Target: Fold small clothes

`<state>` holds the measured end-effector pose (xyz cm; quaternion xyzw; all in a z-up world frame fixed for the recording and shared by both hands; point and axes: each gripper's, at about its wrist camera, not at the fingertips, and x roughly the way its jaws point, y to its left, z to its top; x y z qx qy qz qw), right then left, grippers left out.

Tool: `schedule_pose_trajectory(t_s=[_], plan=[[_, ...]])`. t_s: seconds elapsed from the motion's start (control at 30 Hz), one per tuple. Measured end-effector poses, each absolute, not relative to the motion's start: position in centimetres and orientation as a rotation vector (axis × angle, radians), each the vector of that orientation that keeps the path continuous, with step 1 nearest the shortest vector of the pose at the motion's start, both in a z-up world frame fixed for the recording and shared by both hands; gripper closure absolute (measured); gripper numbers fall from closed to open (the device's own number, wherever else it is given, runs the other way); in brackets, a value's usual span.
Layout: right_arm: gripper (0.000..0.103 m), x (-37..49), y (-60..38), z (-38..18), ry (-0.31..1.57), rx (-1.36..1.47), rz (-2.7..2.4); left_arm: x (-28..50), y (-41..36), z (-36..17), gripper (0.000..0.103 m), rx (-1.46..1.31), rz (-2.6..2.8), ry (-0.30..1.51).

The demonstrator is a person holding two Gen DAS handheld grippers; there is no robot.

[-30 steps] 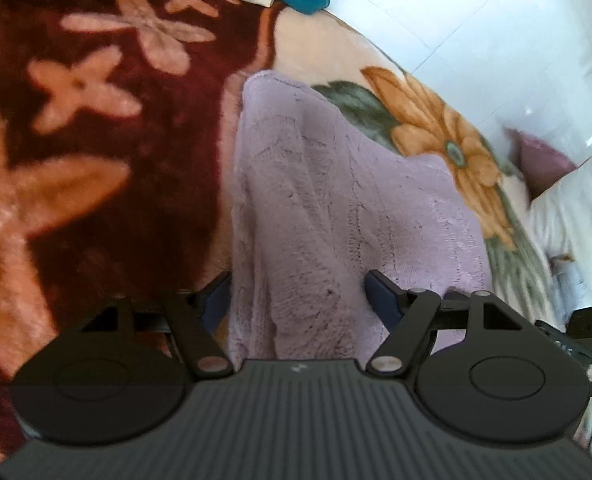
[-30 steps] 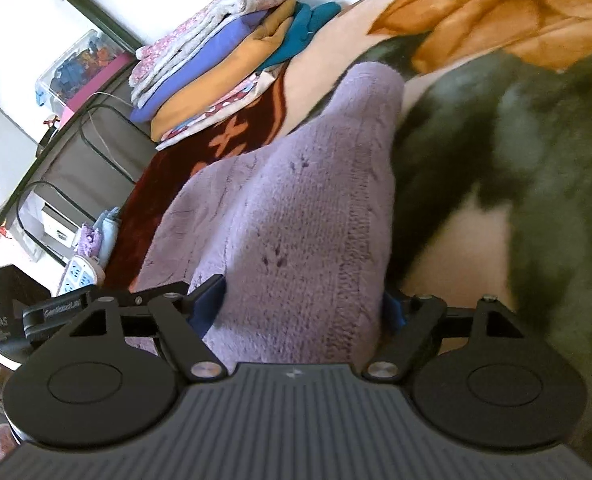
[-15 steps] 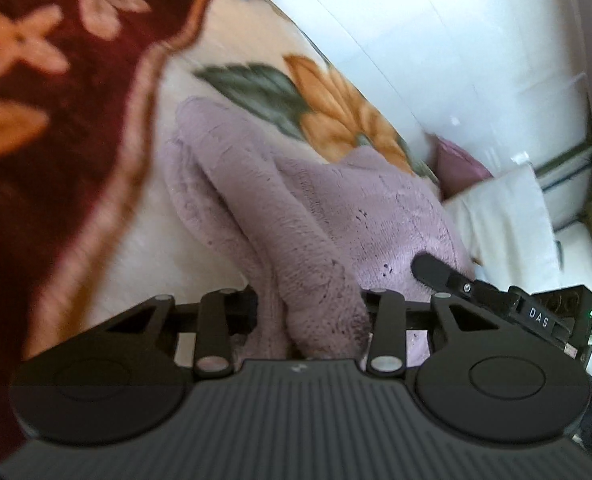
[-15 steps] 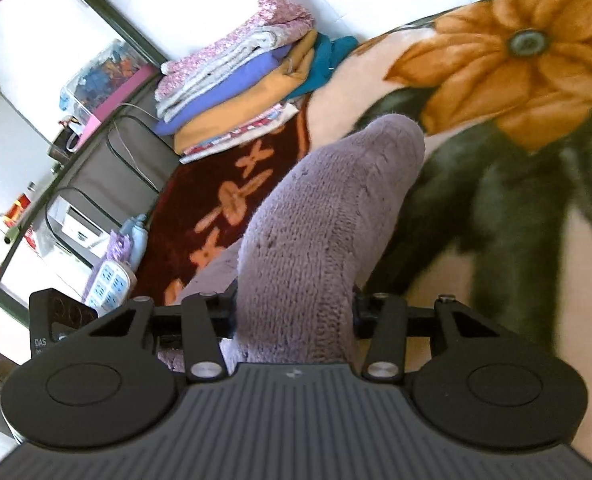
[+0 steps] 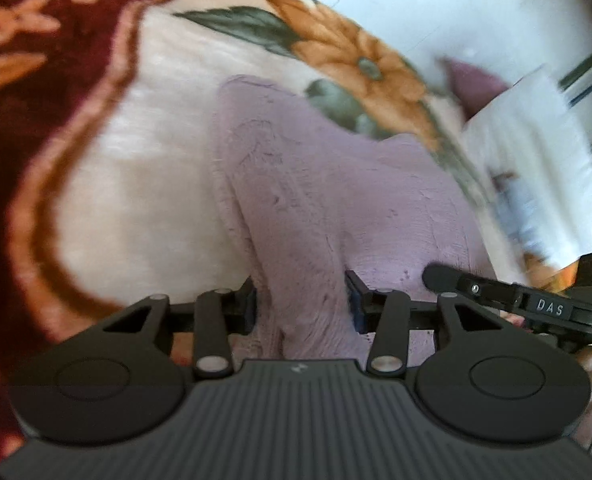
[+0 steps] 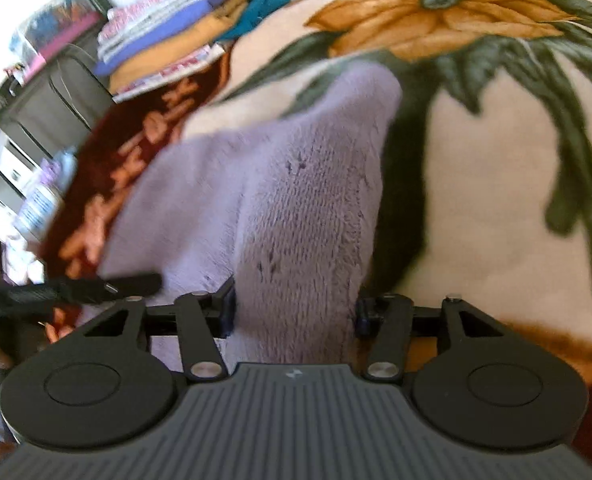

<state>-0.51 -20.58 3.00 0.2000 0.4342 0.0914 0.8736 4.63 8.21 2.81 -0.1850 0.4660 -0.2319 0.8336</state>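
Both the left gripper (image 5: pixel 300 299) and right gripper (image 6: pixel 294 307) grip bunched lilac knit sweater (image 5: pixel 335 184) at lower centre, jaws easing apart over the floral blanket (image 6: pixel 495 184)

My left gripper (image 5: pixel 301 300) tips steeply downward, its jaws opening, with a bunched fold of the lilac knit (image 5: pixel 307 208) between my fingers (image 5: pixel 353 300); the fabric fills the gap and both pads touch it. My right gripper (image 6: pixel 296 308) points down at much the same slant, jaws also opening, the same knit rising between its fingers (image 6: pixel 228 308) and touching both pads. The two grippers work close beside each other: each one's fingertip shows at the edge of the other's view.
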Motion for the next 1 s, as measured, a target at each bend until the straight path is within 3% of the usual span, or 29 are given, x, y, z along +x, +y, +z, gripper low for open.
schedule_pose_trajectory(t_s=[0.43,0.77,1.0], plan=[[0.041,-6.2,-19.1,7.1,0.799,0.238,0.146,0.0,6.7,5.5,0.054,-0.126,-0.373,0.855],[0.036,-5.6,-16.7,3.9,0.822,0.147,0.095,-0.6,7.2,3.6,0.05,-0.127,-0.294,0.862],[0.034,-7.3,-16.1,4.8,0.796,0.154,0.062,-1.9,7.1,4.2,0.049,-0.15,-0.268,0.863]])
